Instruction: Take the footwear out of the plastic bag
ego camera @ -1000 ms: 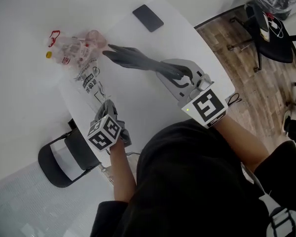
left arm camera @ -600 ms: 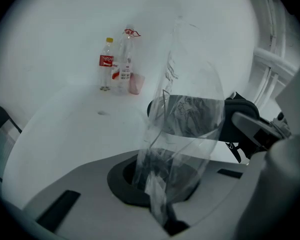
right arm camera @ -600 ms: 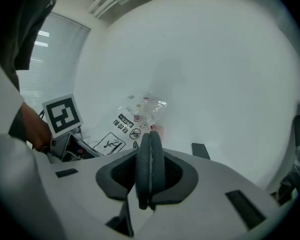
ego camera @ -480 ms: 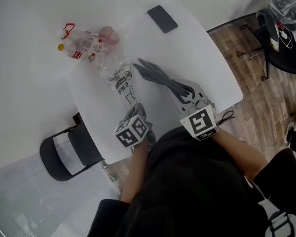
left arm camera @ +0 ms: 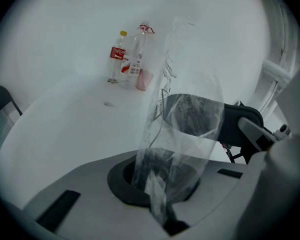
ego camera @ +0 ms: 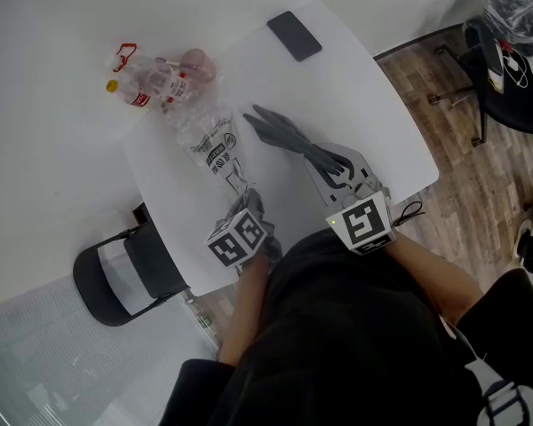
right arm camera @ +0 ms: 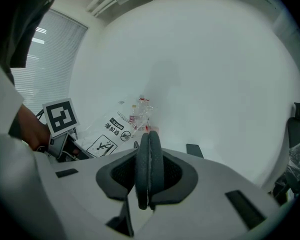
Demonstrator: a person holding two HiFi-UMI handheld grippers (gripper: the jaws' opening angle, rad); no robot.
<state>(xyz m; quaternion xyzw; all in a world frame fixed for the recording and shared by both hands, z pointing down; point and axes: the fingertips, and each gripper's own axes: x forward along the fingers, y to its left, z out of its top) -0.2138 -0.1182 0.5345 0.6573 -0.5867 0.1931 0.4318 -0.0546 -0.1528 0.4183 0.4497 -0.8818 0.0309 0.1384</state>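
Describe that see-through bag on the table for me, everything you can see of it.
The plastic bag is clear, thin and crinkled, with black print and a warning sign on it. It lies stretched along the white table, looking flat and empty. The left gripper is shut on its near end; its far end reaches toward the bottles. The gray footwear lies outside it, alongside.

A white table [ego camera: 373, 114] is carrying everything. A dark phone [ego camera: 294, 35] is lying flat near its far corner. Two clear bottles [ego camera: 151, 82] are standing upright at the far left edge, with a pink cup [ego camera: 195, 60] just beside them. A printed plastic bag [ego camera: 218, 145] is stretching across the middle, and dark footwear [ego camera: 284, 133] is lying just to its right.
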